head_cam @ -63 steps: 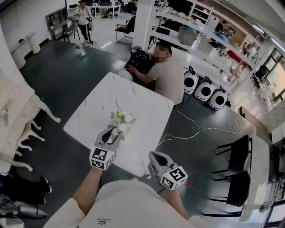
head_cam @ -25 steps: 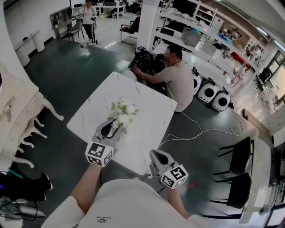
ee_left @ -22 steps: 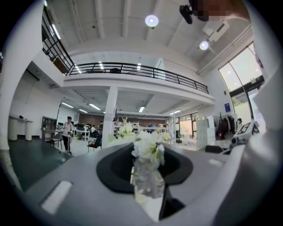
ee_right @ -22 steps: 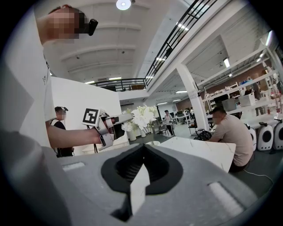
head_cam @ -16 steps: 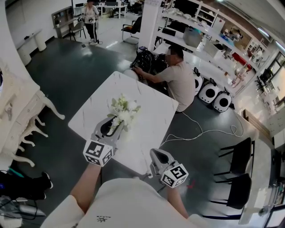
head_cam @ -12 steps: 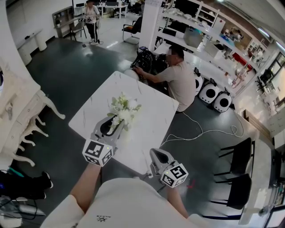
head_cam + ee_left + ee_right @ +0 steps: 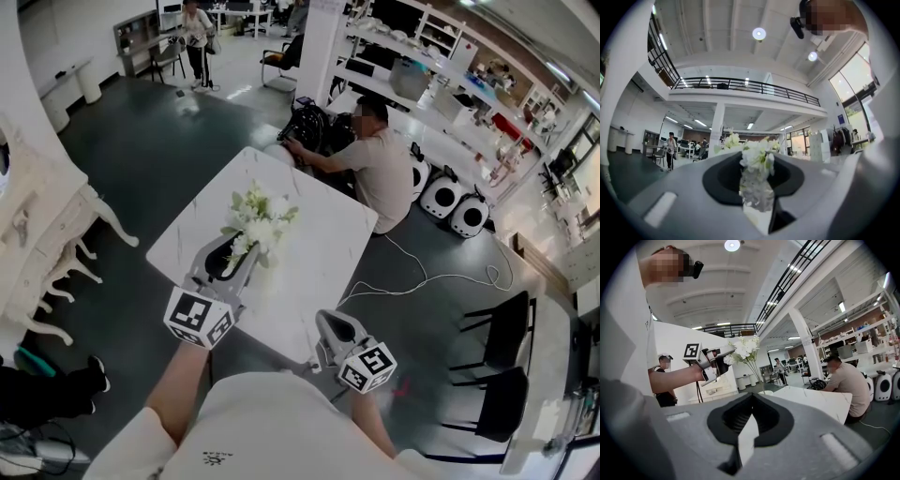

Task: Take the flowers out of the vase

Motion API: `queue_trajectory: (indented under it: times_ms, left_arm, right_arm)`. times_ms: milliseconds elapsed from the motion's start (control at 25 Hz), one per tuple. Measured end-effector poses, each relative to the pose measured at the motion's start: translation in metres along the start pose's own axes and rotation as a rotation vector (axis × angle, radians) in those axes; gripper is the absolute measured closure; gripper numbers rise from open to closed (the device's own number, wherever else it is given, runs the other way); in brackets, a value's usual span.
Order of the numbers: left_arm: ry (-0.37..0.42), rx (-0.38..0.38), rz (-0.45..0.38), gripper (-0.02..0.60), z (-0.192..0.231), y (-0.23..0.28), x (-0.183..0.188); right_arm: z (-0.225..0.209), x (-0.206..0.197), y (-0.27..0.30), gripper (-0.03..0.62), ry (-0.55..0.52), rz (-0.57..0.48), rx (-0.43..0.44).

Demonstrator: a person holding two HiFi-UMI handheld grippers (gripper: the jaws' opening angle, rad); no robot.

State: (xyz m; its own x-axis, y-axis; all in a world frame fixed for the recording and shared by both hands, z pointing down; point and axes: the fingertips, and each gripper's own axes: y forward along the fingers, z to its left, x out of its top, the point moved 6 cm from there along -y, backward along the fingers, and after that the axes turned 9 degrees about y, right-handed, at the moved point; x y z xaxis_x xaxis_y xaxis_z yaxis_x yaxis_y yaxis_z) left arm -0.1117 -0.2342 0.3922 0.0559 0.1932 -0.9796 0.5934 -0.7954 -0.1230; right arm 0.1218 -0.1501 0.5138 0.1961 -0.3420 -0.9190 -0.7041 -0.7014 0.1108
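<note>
A bunch of white flowers [image 7: 258, 216] is held up over the white marble table [image 7: 319, 234]. My left gripper [image 7: 244, 251] is shut on it just under the blooms, and petals [image 7: 757, 171] fill the gap between its jaws. In the right gripper view the flowers [image 7: 744, 348] sit high beside the left gripper [image 7: 719, 359]. Their thin stems run down to the small white vase [image 7: 764, 392]; whether the stem ends are clear of it I cannot tell. My right gripper [image 7: 323, 326] hangs near the table's front edge, jaws together, holding nothing.
A seated person [image 7: 380, 173] leans at the table's far edge. Black chairs [image 7: 497, 375] stand to the right, and white carved furniture [image 7: 37, 234] stands to the left. A cable [image 7: 422, 281] lies on the dark floor. Shelves line the back right.
My left gripper has risen with the flowers, so the bunch stands higher over the table. The right gripper has kept still.
</note>
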Motion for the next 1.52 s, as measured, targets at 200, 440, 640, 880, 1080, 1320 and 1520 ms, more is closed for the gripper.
queue_trajectory:
  times_ms: [200, 440, 640, 880, 1080, 1320, 1520]
  left_arm:
    - [0.000, 0.002, -0.029, 0.468, -0.004, -0.003, 0.014]
    - [-0.022, 0.008, -0.069, 0.469, -0.002, -0.019, 0.033]
    - [-0.049, 0.017, -0.092, 0.469, -0.004, -0.030, 0.049]
    - [-0.018, 0.036, -0.103, 0.469, 0.000, -0.051, 0.059]
    - [-0.005, 0.062, -0.102, 0.469, 0.012, -0.072, 0.066]
    - [-0.005, 0.099, -0.077, 0.470, 0.013, -0.083, 0.067]
    - [0.006, 0.128, -0.038, 0.469, 0.016, -0.093, 0.055]
  right_arm:
    - [-0.001, 0.002, -0.003, 0.594, -0.006, 0.000, 0.008]
    - [0.005, 0.002, 0.000, 0.594, -0.008, -0.005, 0.014]
    - [0.006, 0.004, -0.003, 0.594, -0.008, 0.001, 0.024]
    - [0.013, 0.004, 0.000, 0.594, -0.015, -0.007, 0.036]
    - [0.022, 0.006, 0.006, 0.594, -0.026, -0.009, 0.042]
    - [0.018, 0.011, 0.003, 0.594, -0.031, -0.010, 0.043]
    - [0.020, 0.013, 0.004, 0.594, -0.046, -0.009, 0.044]
